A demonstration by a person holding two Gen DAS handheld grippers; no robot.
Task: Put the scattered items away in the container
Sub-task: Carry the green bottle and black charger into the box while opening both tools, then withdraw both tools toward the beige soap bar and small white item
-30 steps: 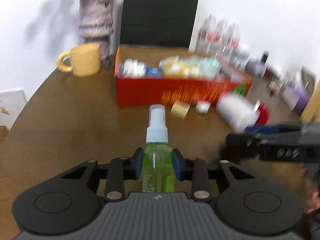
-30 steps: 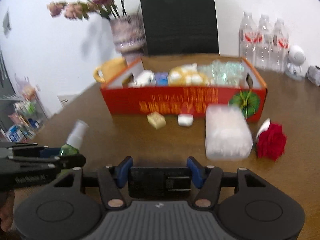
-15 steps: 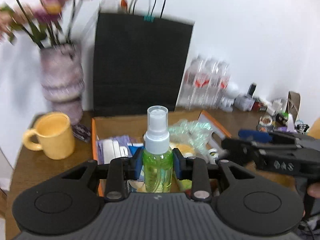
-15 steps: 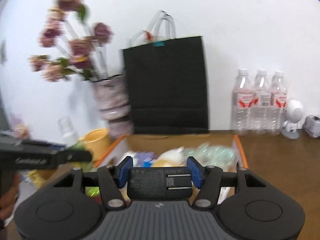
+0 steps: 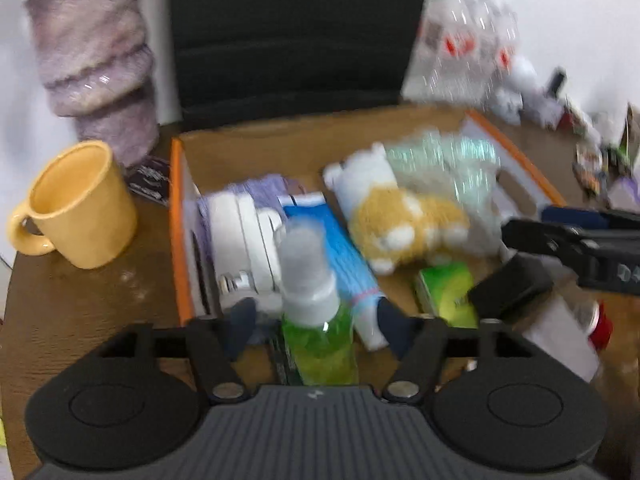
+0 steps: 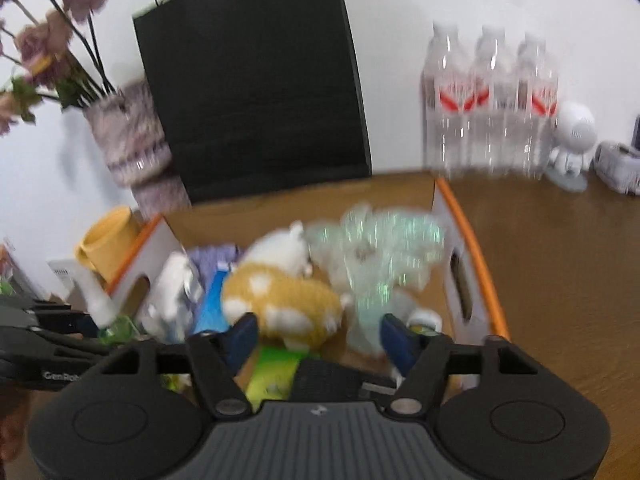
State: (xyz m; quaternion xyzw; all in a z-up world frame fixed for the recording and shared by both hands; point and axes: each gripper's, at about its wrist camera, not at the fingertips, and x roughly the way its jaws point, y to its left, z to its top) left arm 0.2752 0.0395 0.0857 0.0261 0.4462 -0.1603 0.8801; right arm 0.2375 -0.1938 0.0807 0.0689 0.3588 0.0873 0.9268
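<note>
You have a brown wooden table [image 6: 560, 264] carrying the orange-rimmed box [image 5: 178, 216], yellow mug [image 5: 80, 208], vase [image 5: 100, 56] and water bottles [image 6: 488, 100]

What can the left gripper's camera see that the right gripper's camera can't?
Only the left view shows the whole green spray bottle between the open left gripper, plus a red thing outside the box. Only the right view shows the pink flowers and a white robot toy. Both show the orange box, yellow mug, plush toy and black bag.
</note>
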